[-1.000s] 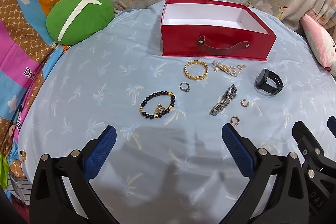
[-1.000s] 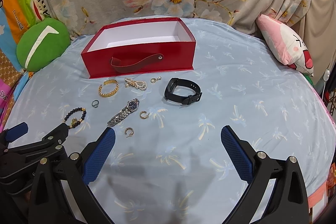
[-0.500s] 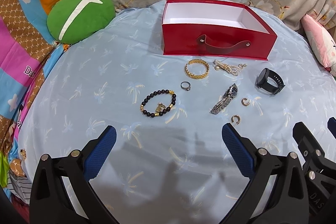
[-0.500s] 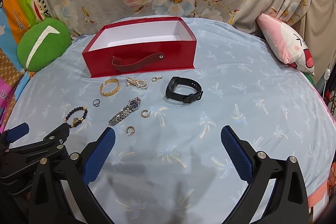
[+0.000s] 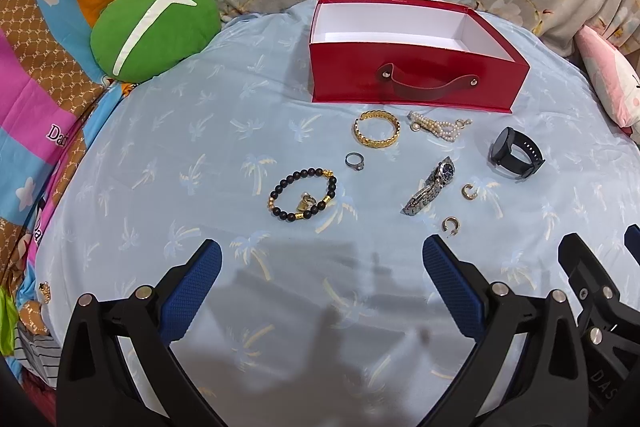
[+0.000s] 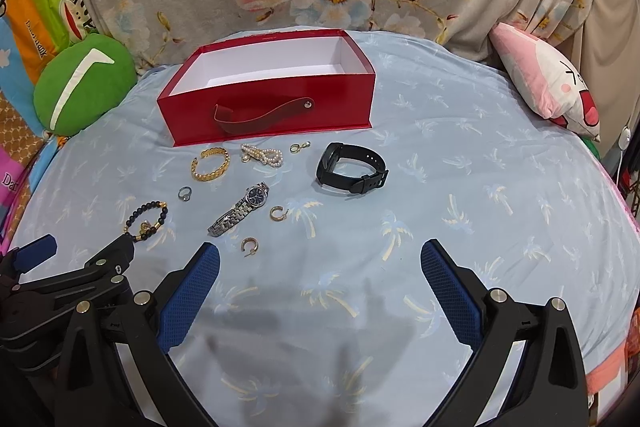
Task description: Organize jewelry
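1. Lying loose on the sheet [image 5: 168,131], every piece waits: gold bangle [image 5: 376,133], beaded bracelet [image 5: 303,193], steel watch [image 5: 431,185].
2. Sitting at twelve o'clock, the red box [image 5: 412,83] looks empty; sorting seems unstarted.
3. Left gripper [image 5: 320,273] and right gripper [image 6: 320,273] gape wide, empty, with open cloth at six o'clock.

Both wrist cameras looked forward and down across the blue bedsheet [image 5: 168,155] from low and near, the left view set left of the right; both shared the red box [image 6: 272,107] and scattered jewelry.
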The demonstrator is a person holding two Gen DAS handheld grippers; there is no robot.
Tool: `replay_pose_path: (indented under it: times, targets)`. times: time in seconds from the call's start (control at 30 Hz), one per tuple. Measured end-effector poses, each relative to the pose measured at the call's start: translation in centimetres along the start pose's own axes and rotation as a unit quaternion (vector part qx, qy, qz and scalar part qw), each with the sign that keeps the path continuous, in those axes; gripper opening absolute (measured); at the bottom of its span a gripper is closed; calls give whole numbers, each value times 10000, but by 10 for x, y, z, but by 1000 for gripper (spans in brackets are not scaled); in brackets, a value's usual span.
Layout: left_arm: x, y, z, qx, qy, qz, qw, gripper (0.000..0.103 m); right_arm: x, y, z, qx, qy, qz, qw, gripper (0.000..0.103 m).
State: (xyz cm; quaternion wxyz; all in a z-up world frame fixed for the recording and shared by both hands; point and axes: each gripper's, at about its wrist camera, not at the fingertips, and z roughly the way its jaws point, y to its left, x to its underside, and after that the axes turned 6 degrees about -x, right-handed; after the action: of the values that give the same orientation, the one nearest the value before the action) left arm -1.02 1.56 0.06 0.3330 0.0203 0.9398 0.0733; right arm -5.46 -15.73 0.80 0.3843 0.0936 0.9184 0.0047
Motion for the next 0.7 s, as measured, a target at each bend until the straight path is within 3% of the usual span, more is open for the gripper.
replay_pose_path:
  times: [0.7]
  targets:
    - [1, -4, 0, 8, -2, 18, 10000, 98, 0, 0, 1, -23, 16, 23, 10000, 98]
